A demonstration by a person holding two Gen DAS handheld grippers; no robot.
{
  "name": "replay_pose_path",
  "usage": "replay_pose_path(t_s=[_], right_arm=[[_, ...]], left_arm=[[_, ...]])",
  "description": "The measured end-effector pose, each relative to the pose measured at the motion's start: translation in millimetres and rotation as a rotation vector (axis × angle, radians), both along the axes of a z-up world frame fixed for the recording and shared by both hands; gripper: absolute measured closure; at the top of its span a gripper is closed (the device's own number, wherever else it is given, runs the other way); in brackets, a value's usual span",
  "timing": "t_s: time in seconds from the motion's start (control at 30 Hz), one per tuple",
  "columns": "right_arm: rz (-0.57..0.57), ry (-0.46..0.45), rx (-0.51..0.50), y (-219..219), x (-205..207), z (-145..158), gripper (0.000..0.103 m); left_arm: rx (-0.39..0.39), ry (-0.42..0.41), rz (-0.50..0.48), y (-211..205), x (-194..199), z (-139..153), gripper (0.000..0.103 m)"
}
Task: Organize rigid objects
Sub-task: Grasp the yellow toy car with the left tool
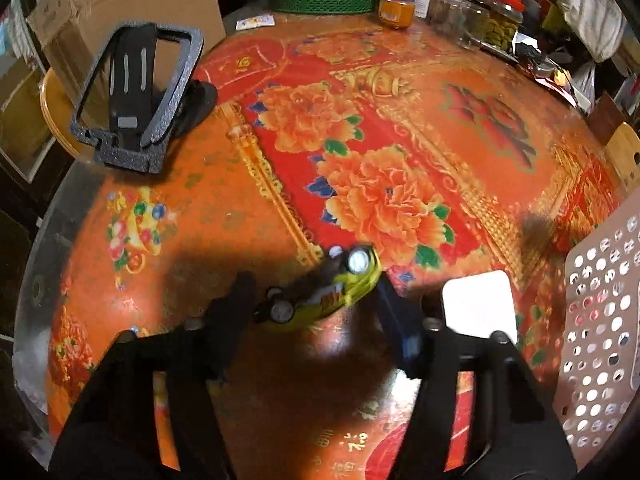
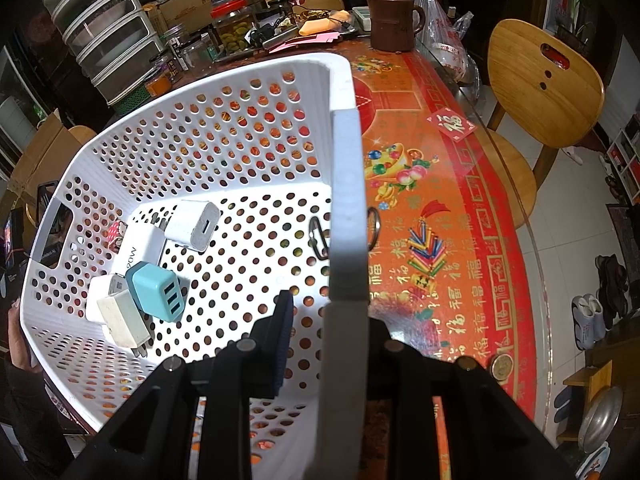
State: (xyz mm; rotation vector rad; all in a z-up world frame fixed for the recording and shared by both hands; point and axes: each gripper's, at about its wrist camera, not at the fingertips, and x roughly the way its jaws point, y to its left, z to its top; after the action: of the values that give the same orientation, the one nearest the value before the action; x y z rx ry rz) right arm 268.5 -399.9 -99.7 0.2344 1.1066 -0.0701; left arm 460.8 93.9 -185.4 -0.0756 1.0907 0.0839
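- The left hand-held gripper (image 1: pixel 316 300) has its two fingers either side of a yellow toy car (image 1: pixel 320 292); the car lies slantwise between them, blurred, one wheel side turned up towards the camera; the jaws are only partly open, but whether the pads already press on the car I cannot tell
- The right hand-held gripper (image 2: pixel 324 320) is clamped on the side wall of the white perforated basket (image 2: pixel 224 128), one finger inside and one outside the rim, holding the basket steady on the surface (image 2: pixel 440 184)
- Just beside the car, to its right in the left wrist view, a white square block (image 1: pixel 478 304) lies flat; further right the basket wall shows at the frame's edge, so the basket is near the car
- Inside the basket lie several chargers: a teal three-port charger (image 2: pixel 158 292), a white cube charger (image 2: pixel 194 226), and other white and cream ones bunched at the left; a metal clip (image 2: pixel 318 236) rests near the right wall
- Handling, as I judge it: the car looks like hard plastic or die-cast, light and stiff, not fragile; its glossy curved body may be slippery and its wheels may roll, so a slanted hold could twist it out; the flat flanks between the wheels seem the best place to pinch, square across the body
- A black phone stand (image 1: pixel 140 96) sits at the far left of the surface, well apart
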Motion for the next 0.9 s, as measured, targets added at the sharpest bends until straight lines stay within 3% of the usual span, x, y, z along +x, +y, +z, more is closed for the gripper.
replay_pose_path(t_s=[0.07, 0.1, 0.53, 0.9], right_arm=[[-0.001, 0.0, 0.001, -1, 0, 0, 0.077], [-0.001, 0.0, 0.001, 0, 0, 0, 0.077], [0.0, 0.0, 0.0, 0, 1, 0, 0.077], [0.001, 0.001, -0.001, 0, 1, 0, 0.077]], left_arm=[[-0.014, -0.004, -0.007, -1, -4, 3, 0.083], [-0.015, -0.008, -0.011, -1, -5, 5, 0.089], [0.018, -0.04, -0.026, 2, -11, 12, 0.09], [0.016, -0.116, -0.03, 6, -27, 43, 0.091]])
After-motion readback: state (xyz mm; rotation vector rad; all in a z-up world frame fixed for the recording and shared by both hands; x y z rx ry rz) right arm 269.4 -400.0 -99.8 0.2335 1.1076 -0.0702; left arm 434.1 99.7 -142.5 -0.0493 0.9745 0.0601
